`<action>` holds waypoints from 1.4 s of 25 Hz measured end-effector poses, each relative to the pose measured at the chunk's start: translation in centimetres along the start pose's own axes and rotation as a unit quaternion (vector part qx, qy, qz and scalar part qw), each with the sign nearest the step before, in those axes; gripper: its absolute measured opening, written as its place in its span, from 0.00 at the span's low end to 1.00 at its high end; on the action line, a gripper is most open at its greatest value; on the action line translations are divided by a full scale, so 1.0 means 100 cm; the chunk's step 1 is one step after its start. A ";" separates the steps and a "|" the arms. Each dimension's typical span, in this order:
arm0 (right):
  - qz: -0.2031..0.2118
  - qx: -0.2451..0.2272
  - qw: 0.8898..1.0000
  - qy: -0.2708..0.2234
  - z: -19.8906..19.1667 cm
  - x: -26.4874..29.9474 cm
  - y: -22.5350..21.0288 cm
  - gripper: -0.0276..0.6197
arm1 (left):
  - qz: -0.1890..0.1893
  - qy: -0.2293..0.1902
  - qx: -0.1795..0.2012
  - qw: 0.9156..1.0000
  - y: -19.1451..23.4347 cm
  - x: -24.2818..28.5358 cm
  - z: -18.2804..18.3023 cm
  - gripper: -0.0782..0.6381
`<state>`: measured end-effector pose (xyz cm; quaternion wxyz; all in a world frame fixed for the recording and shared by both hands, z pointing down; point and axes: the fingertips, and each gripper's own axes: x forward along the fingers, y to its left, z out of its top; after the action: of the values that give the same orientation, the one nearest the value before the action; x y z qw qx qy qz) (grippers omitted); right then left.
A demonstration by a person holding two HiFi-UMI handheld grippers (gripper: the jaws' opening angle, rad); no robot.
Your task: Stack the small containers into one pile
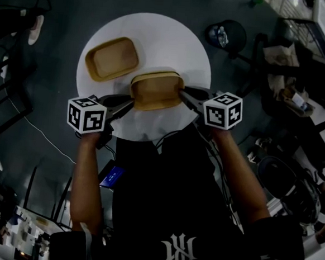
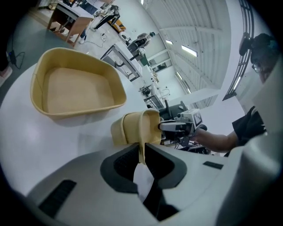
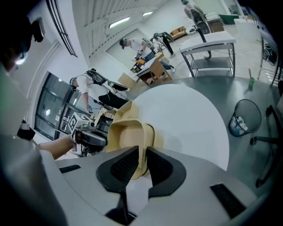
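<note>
Dark grey floor surrounds the round white table (image 1: 178,41) that I'm working over from the rig.

Nearest me, both grippers meet at the table's near edge. The left gripper (image 1: 130,103) has its jaws pressed onto the left end wall of a tan container (image 1: 157,91). In the left gripper view the thin rim runs straight down between the two dark pads (image 2: 121,161). The right gripper (image 1: 183,93) pinches the opposite end wall of the same container. In the right gripper view its pads (image 3: 161,167) stand close together with the tan wall sandwiched between them.

So the container hangs between the two tongs, over the near-middle of the table. I see only a bare tan floor inside it. Its far rim looks doubled from the head camera, and I cannot tell whether that is a second one nested in it. Nor can I tell whether its base touches the table.

Farther on, toward the far left edge, a second tan container (image 1: 112,58) sits upright, apart from the held one, with only its own smooth floor showing.

Beyond the far right edge, a round bin (image 1: 226,35) stands on the floor with some rubbish in it.
</note>
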<state>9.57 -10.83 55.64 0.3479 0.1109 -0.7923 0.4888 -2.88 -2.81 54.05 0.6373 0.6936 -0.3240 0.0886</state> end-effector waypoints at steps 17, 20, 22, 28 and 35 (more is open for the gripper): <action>-0.015 -0.019 0.999 -0.022 0.016 -0.007 -0.012 0.18 | 0.026 -0.015 0.021 0.999 0.004 0.004 0.017 0.18; -0.020 -0.022 0.999 -0.021 0.015 -0.006 -0.016 0.15 | 0.021 -0.020 0.011 1.000 0.004 0.010 0.016 0.17; -0.023 -0.024 0.999 -0.018 0.013 -0.004 -0.018 0.14 | 0.018 -0.023 0.007 1.000 0.006 0.011 0.016 0.15; -0.027 -0.028 0.999 -0.013 0.009 0.000 -0.020 0.14 | 0.026 -0.022 0.013 0.999 0.009 0.009 0.017 0.14; -0.039 -0.038 0.998 -0.033 0.019 -0.007 -0.016 0.14 | 0.025 -0.033 0.018 0.999 0.007 0.001 0.017 0.14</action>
<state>10.05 -13.31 55.76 0.3445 0.1445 -0.8162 0.4408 -3.69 -4.44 54.39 0.6114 0.6990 -0.3607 0.0871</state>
